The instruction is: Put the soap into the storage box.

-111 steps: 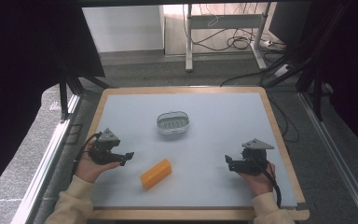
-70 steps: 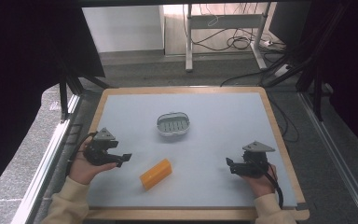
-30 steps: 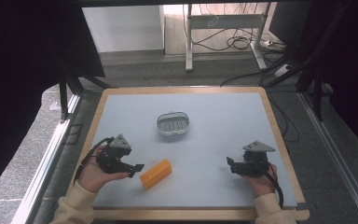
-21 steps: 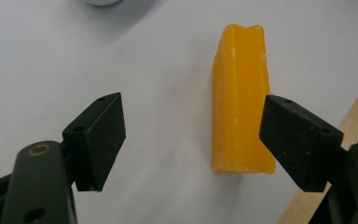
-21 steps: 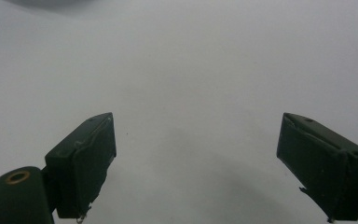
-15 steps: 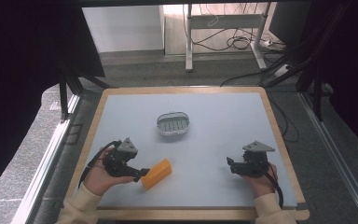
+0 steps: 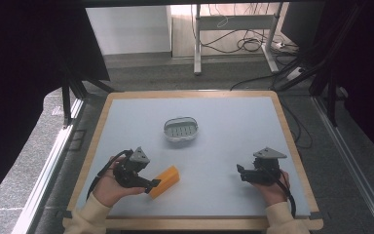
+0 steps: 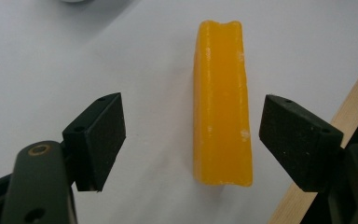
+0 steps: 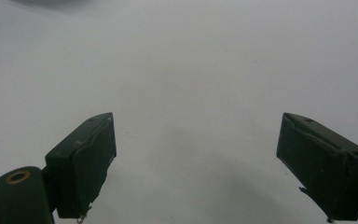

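An orange-yellow bar of soap [image 7: 165, 181] [image 8: 222, 102] lies flat on the pale table top at the front left. My left gripper [image 7: 152, 184] [image 8: 190, 140] is open, its jaws straddling the near end of the bar without touching it. A small oval metal dish [image 7: 180, 129] sits near the table's middle, behind the bar. My right gripper [image 7: 240, 172] [image 9: 200, 163] rests open at the front right over bare table, nothing between its jaws.
The table [image 7: 233, 126] has a raised wooden rim [image 7: 95, 131]; that rim [image 8: 326, 121] runs close to the right of my left gripper's jaws in the left gripper view. Black frame posts and cables stand beyond the far edge.
My left gripper has swung from the table's left edge rightward to the soap bar, and its jaws now flank the bar. The right gripper has stayed in place.
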A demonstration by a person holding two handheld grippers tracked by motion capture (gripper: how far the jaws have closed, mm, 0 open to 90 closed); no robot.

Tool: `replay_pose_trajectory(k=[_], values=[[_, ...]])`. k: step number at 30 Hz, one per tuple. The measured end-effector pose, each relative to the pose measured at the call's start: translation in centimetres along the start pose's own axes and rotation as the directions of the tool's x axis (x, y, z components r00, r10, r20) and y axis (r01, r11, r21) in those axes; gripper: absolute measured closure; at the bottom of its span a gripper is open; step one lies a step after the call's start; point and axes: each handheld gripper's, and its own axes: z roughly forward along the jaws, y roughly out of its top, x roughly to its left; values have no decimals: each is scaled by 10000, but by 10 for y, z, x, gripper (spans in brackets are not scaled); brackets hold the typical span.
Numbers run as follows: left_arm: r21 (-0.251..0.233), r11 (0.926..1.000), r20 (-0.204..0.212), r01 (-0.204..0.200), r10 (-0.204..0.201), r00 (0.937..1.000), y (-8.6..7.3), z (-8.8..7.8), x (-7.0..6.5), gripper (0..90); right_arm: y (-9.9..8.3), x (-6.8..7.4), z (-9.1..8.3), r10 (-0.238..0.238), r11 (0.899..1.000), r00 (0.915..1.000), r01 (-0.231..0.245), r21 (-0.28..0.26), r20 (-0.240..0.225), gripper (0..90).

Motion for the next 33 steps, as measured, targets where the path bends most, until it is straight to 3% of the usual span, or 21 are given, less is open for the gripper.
replay_pose_trajectory(k=[9, 12, 23, 26, 33], values=[[204, 9998, 74, -46, 45, 10000, 2, 10, -5, 225, 0, 0, 0, 5, 10000, 10000, -5, 45, -13, 121], [356, 9994, -139, -54, 59, 9999, 4, 16, -6, 226, 0, 0, 1, -4, 10000, 10000, 4, 60, -7, 121], [738, 9973, -27, -52, 54, 10000, 12, 36, -11, 234, 0, -1, 0, 16, 10000, 10000, -16, 74, 48, 121], [770, 9970, 201, 69, -85, 9998, 14, 40, -12, 260, 0, -1, 0, 37, 10000, 10000, -38, 89, 74, 121], [1058, 9944, 204, 72, -94, 9997, 18, 48, -15, 335, 0, -1, 0, 20, 9999, 9999, -21, 102, 110, 121]])
